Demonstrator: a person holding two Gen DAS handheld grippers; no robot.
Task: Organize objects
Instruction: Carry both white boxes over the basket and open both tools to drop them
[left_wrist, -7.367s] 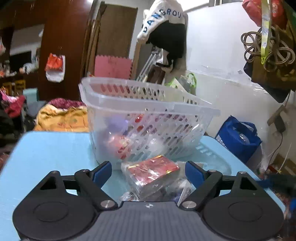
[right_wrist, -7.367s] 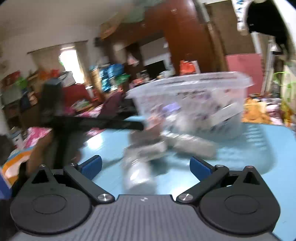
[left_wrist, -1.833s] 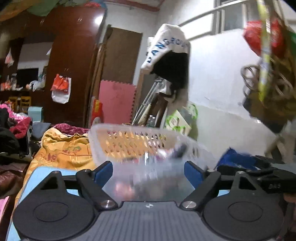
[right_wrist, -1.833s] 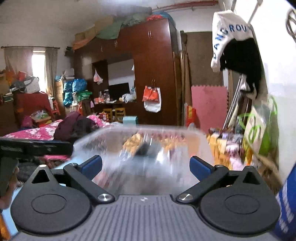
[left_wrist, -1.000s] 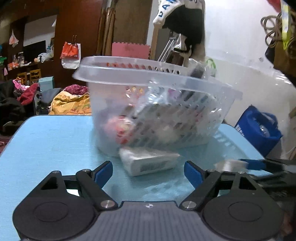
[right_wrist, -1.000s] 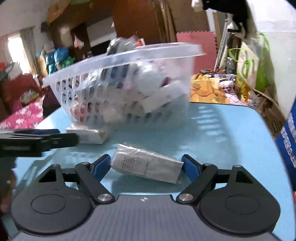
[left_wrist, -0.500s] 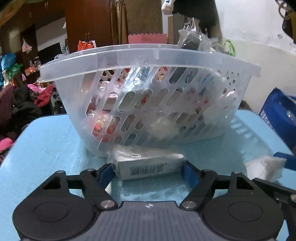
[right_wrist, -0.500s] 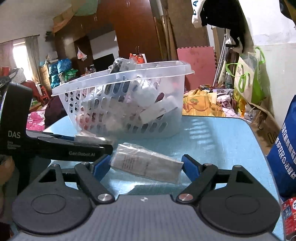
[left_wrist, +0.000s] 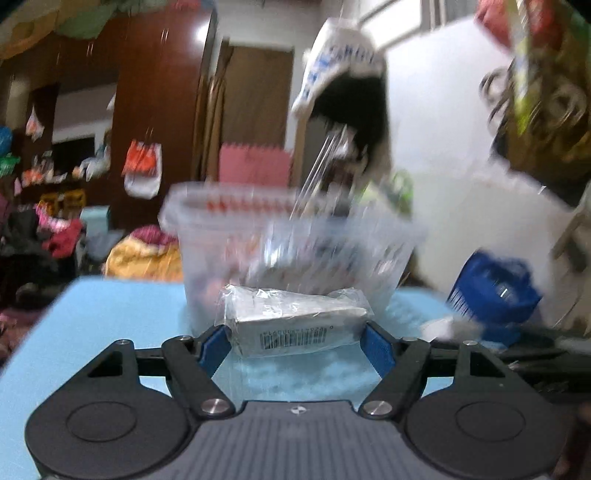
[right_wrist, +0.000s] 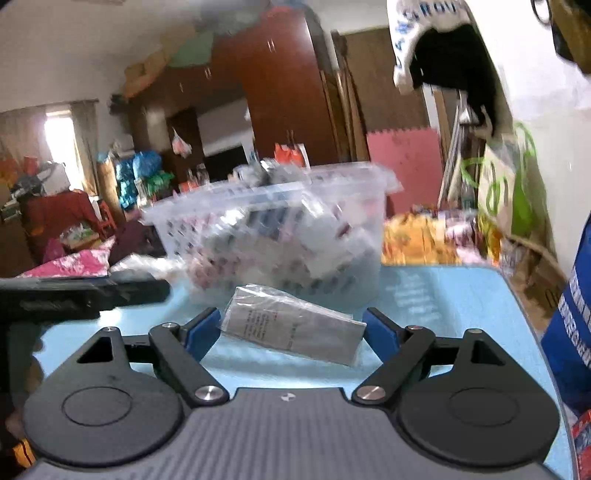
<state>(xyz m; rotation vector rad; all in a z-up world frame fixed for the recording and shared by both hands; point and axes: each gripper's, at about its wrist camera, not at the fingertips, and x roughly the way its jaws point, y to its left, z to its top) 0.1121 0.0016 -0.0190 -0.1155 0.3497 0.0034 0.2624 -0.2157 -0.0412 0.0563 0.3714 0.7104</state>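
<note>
My left gripper (left_wrist: 295, 341) is shut on a white barcoded box in clear plastic wrap (left_wrist: 295, 321) and holds it lifted above the blue table, in front of the clear slotted basket (left_wrist: 291, 240). My right gripper (right_wrist: 291, 328) is shut on a grey-white wrapped packet (right_wrist: 291, 325), also lifted off the table before the basket (right_wrist: 273, 236). The basket holds several wrapped items. The left gripper's black body (right_wrist: 81, 295) shows at the left of the right wrist view.
The blue table (left_wrist: 110, 314) carries the basket near its far edge. A blue bag (left_wrist: 495, 291) stands right of the table. A white wall and hanging clothes lie to the right, and a cluttered room behind.
Both grippers have closed on their packets and lifted them off the table. The views have risen and pulled back from the basket, with motion blur.
</note>
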